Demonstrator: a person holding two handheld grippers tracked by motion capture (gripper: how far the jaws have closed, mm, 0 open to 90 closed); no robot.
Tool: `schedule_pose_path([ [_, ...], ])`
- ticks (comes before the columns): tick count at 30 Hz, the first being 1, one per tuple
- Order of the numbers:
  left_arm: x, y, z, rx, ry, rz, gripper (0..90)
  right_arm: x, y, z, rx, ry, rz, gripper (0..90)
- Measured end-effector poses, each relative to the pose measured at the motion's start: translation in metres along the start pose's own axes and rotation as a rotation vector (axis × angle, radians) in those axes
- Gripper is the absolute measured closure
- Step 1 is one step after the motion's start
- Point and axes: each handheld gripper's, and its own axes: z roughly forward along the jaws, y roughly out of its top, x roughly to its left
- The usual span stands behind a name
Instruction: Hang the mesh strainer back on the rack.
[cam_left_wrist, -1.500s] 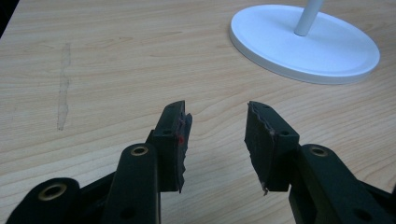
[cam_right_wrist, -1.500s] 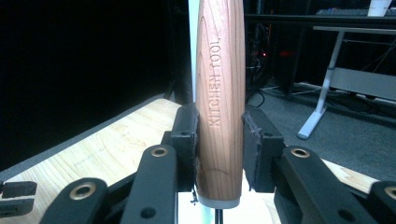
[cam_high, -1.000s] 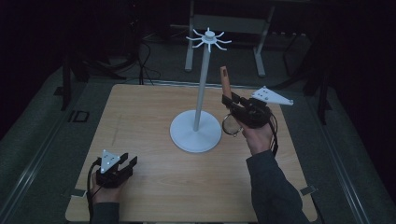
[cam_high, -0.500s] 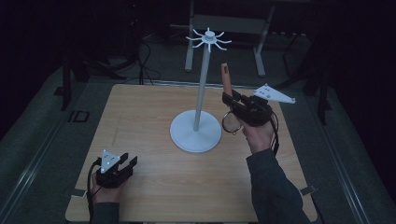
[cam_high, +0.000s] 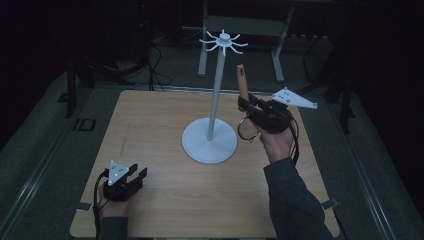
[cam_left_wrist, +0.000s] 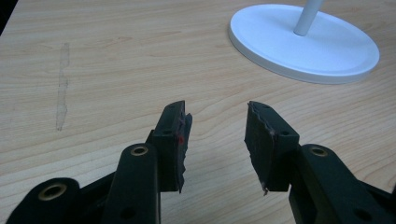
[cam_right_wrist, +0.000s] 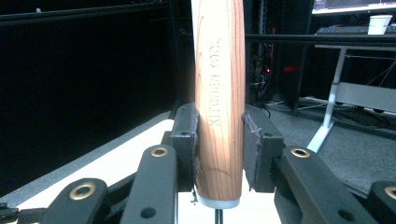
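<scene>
Right gripper view, wooden handle (cam_right_wrist: 219, 107) upright, clamped between right claw (cam_right_wrist: 219, 154) pads

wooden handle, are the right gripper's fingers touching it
Touching. The right gripper view shows the right gripper with both fingers pressed flat on the sides of the wooden handle, no gap on either side.

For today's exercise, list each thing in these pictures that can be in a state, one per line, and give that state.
Right gripper: shut on the wooden handle.
Wooden handle of the kitchen tool: held upright, ring end hanging below.
Left gripper: open, holding nothing, low over the table.
White stand: upright on the table, hooks bare.
</scene>
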Motion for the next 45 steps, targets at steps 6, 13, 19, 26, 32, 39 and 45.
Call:
schedule_pose_path([
  [6, 0.000, 0.000, 0.000, -0.001, 0.000, -0.001, 58.6, 0.000, 0.003, -0.001, -0.008, 0.000, -0.001, 68.6],
  [13, 0.001, 0.000, 0.000, 0.000, 0.002, -0.001, 58.6, 0.000, 0.005, -0.002, -0.016, -0.001, 0.000, 68.6],
  [19, 0.001, 0.000, -0.001, -0.002, 0.002, -0.002, 58.6, 0.000, 0.006, -0.003, -0.023, -0.002, -0.001, 68.6],
  [26, 0.001, 0.000, -0.001, -0.003, 0.002, -0.003, 58.6, -0.001, 0.009, -0.004, -0.033, 0.003, 0.007, 68.6],
  [32, 0.001, 0.000, -0.001, -0.003, 0.003, -0.003, 58.6, -0.001, 0.012, -0.005, -0.043, 0.004, 0.005, 68.6],
  [39, 0.001, 0.000, -0.001, -0.005, 0.005, -0.006, 58.6, -0.001, 0.014, -0.006, -0.053, 0.007, 0.003, 68.6],
  [45, 0.001, 0.000, 0.000, -0.003, 0.004, -0.005, 58.6, 0.000, 0.015, -0.007, -0.061, 0.013, 0.005, 68.6],
])
